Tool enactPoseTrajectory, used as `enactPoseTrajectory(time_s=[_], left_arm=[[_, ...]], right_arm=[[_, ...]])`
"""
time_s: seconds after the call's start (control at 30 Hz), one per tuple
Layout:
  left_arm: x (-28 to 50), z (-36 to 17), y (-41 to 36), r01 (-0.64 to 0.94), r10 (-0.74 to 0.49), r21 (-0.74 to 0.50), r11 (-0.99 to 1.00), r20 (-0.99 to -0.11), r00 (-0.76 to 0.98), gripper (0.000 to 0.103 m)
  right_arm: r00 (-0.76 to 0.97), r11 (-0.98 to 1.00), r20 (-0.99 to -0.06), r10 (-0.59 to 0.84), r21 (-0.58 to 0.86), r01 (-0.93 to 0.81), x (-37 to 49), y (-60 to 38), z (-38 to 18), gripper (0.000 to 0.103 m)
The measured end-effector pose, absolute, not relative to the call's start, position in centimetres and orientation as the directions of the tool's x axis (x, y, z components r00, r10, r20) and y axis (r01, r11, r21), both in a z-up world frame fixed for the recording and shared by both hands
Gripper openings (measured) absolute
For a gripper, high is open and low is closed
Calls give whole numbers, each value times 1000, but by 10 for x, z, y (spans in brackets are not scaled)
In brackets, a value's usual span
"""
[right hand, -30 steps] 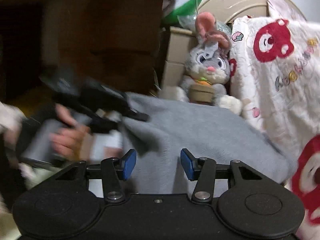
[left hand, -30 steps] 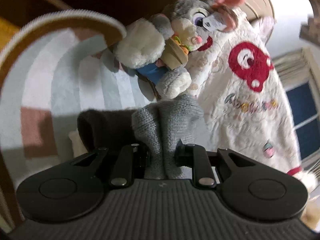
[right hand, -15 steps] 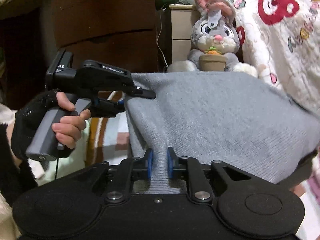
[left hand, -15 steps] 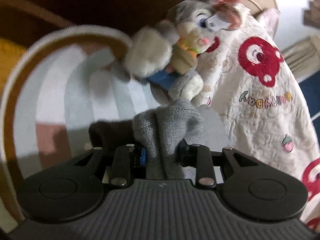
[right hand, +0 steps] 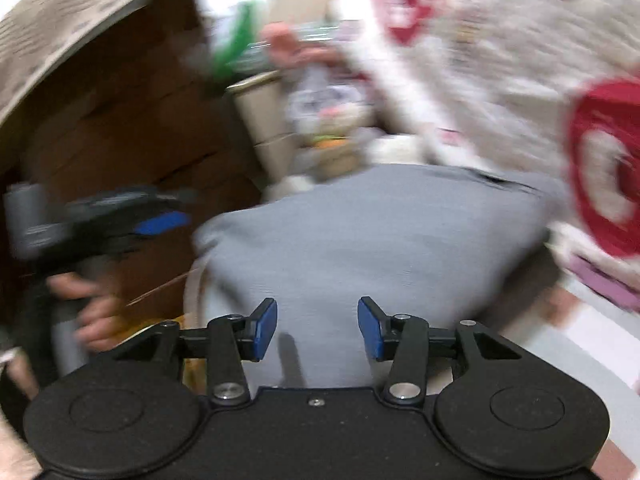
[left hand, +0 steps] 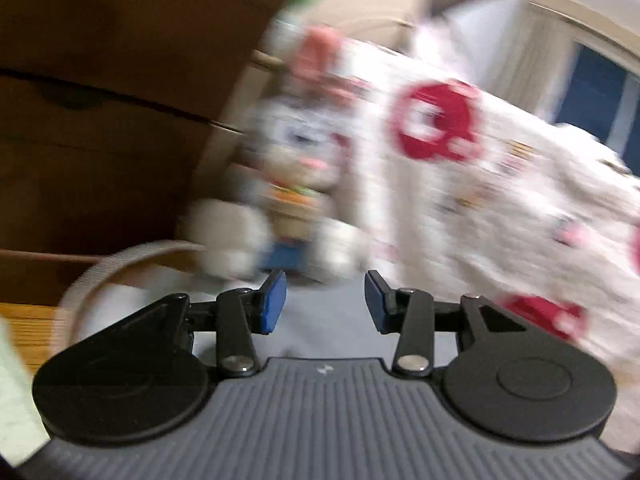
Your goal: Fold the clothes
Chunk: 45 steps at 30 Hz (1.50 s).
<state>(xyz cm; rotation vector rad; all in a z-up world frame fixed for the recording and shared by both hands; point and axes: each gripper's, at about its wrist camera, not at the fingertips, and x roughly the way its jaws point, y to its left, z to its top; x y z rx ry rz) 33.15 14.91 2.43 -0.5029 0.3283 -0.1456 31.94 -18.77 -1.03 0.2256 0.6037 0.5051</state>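
A grey knitted garment lies as a broad mound ahead of my right gripper, which is open with blue pads apart over its near edge. In the left wrist view a strip of the same grey garment shows between the fingers of my left gripper, which is open and empty. The left gripper also shows blurred in the right wrist view, held in a hand at the garment's left. Both views are motion-blurred.
A plush grey rabbit sits behind the garment, also in the right wrist view. A white blanket with red bear prints fills the right side. Dark wooden furniture stands on the left. A striped rug edge curves below it.
Both grippers have opened and let go of the grey garment, which now lies down in a mound. Both cameras are moving, so the views have blurred.
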Motion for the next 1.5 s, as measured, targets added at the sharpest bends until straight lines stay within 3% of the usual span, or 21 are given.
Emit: enactPoseTrajectory(time_s=[0.1,0.17,0.27,0.37,0.53,0.6,0.7,0.8,0.97,1.03,1.17,1.2,1.27,1.33,1.5], left_arm=[[342,19,121,206,-409,-541,816,-289,865,42],[352,8,99,203,-436,-521,829,-375,818,41],[365,-13,77,98,-305,-373,923,-549,778,40],[367,-25,78,16,-150,-223,975,-603,783,40],[369,-34,107,-29,-185,-323,946,-612,769,39],[370,-38,114,-33,-204,-353,935,-611,765,39],[374,-40,112,-32,-207,-359,933,-608,766,39],[373,-39,118,-42,-228,-410,911,-585,778,39],[368,-38,142,-78,-230,-507,858,-516,825,40],[368,-40,149,-92,-215,-512,854,-509,833,40],[369,-45,156,-134,-189,-502,854,-541,820,41],[369,-44,156,-140,-176,-486,863,-549,817,41],[371,-46,155,-147,-166,-458,877,-575,801,41],[372,-51,154,-135,-189,-462,876,-587,787,41],[368,-46,144,-94,-210,-445,891,-586,783,41]], right_arm=[[735,893,-516,439,340,-294,315,-209,-25,51],[743,906,-530,408,338,-256,310,-220,-35,51],[748,919,-544,379,318,-235,303,-226,-41,51],[735,919,-559,384,309,-246,301,-227,-47,51],[661,873,-573,484,362,-326,304,-217,-61,52],[627,818,-543,558,489,-304,310,-218,-70,56],[622,630,-445,645,770,-102,323,-234,-87,59],[645,248,-235,727,966,72,335,-249,-110,59],[612,464,-398,684,884,55,347,-229,-102,60],[602,442,-351,718,897,-4,345,-221,-100,47],[502,316,-234,833,945,-84,354,-203,-99,36],[470,333,-249,847,937,-105,354,-194,-95,35],[428,476,-370,824,863,-170,351,-178,-85,35],[449,529,-410,794,829,-179,349,-177,-86,34],[540,581,-404,738,788,-205,338,-191,-75,34]])
